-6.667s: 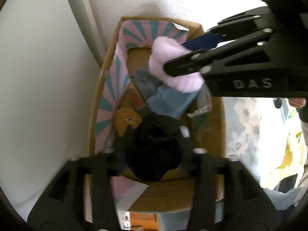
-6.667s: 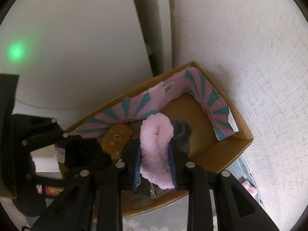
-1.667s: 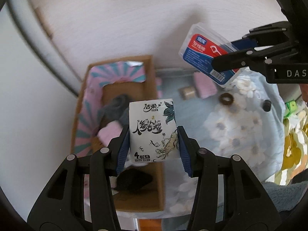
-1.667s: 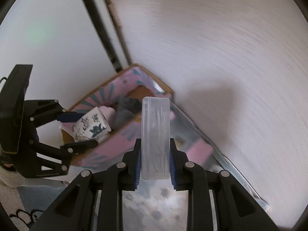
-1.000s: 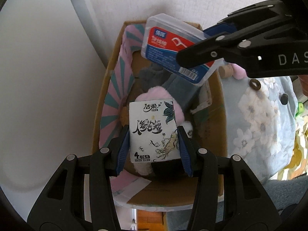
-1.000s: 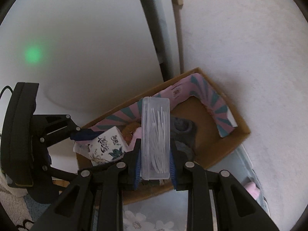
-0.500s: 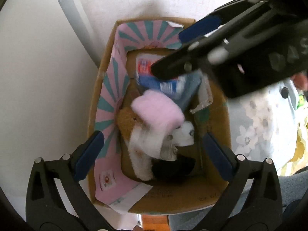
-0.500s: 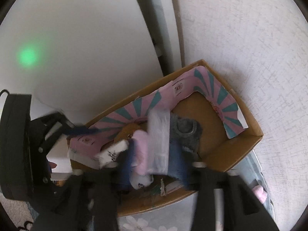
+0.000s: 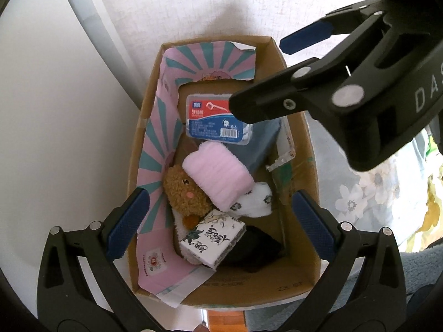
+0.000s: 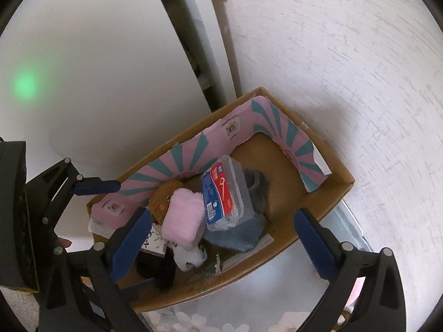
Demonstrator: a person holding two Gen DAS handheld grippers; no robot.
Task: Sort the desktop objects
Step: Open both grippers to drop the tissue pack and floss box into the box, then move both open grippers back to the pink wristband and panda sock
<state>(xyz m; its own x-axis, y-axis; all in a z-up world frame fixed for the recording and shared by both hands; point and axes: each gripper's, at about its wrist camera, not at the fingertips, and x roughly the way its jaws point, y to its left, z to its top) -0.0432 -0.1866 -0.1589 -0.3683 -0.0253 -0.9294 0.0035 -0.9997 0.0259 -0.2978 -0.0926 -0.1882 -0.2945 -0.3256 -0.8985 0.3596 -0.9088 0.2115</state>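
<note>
A cardboard box with a pink and teal liner stands against the wall; it also shows in the right wrist view. Inside lie a clear floss-pick box, a white tissue pack, a pink fluffy sock, a brown plush, a white sock, a blue cloth and a black item. My left gripper is open and empty above the box's near end. My right gripper is open and empty above the box.
A floral tablecloth covers the table right of the box. A white textured wall rises behind the box. A grey pole and a white curved surface stand to the left.
Both grippers opened. The tissue pack dropped from my left gripper and the floss-pick box from my right into the box, where both now lie still.
</note>
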